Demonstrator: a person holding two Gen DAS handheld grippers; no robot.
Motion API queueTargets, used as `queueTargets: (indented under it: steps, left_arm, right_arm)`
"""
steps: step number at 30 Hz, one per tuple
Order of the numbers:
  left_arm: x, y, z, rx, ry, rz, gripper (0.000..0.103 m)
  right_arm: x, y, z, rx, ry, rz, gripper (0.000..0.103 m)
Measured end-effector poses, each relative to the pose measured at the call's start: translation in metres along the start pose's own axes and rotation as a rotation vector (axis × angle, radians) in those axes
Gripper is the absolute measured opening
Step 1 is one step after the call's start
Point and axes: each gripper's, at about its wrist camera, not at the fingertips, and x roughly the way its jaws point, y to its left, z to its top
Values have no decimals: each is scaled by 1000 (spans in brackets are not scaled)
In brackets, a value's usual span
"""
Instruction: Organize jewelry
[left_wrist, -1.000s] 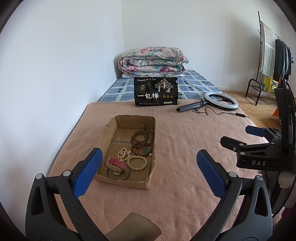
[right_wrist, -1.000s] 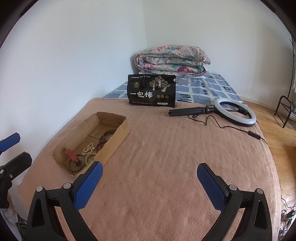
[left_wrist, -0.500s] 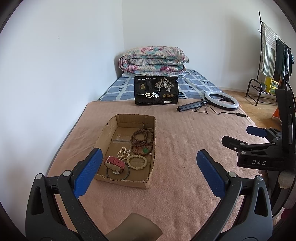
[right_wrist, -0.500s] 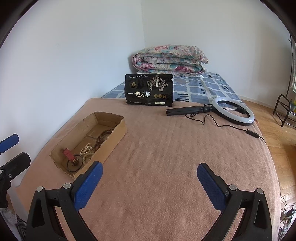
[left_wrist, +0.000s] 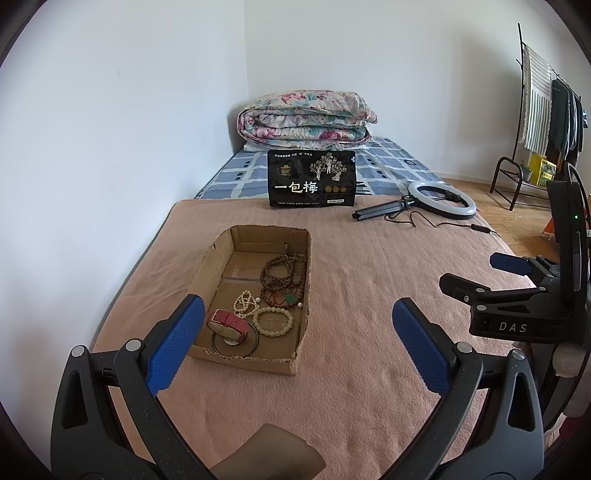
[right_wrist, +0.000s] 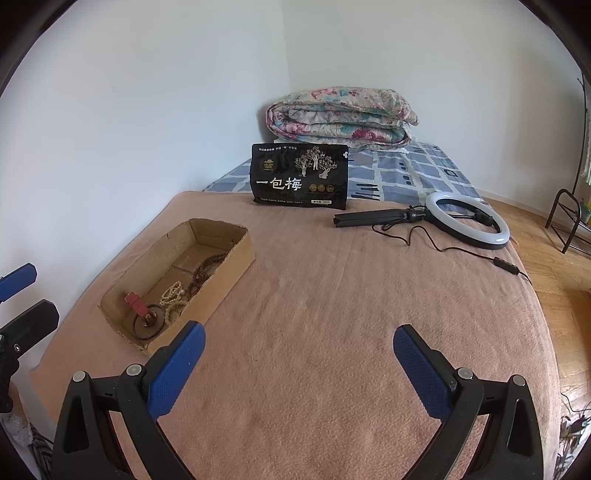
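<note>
Fuzzy pink blanket (left_wrist: 354, 280) under torn cardboard box (left_wrist: 207, 266) of beaded bracelets (left_wrist: 284, 275), both grippers' jaws spread.

Left wrist view looked forward and slightly down from above the near edge of the bed (left_wrist: 351, 280), toward the far wall, with the cardboard box (left_wrist: 258, 347) close, just left of centre. The right tool (left_wrist: 491, 280) showed at its right margin. Right wrist view stood further right, faced the same way, and held the box (right_wrist: 229, 273) further off to its left; the left tool (right_wrist: 22, 295) showed at its left margin. Both views shared the box, black bag (left_wrist: 312, 179), ring light (right_wrist: 467, 218) and folded quilt (right_wrist: 340, 118).
</note>
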Motion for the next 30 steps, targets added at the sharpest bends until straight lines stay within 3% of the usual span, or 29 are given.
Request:
queueTargets:
  steps: [30]
  left_arm:
    - [2, 7, -2, -1, -13, 14, 103]
  right_arm:
    - [3, -2, -7, 14, 23, -9, 103]
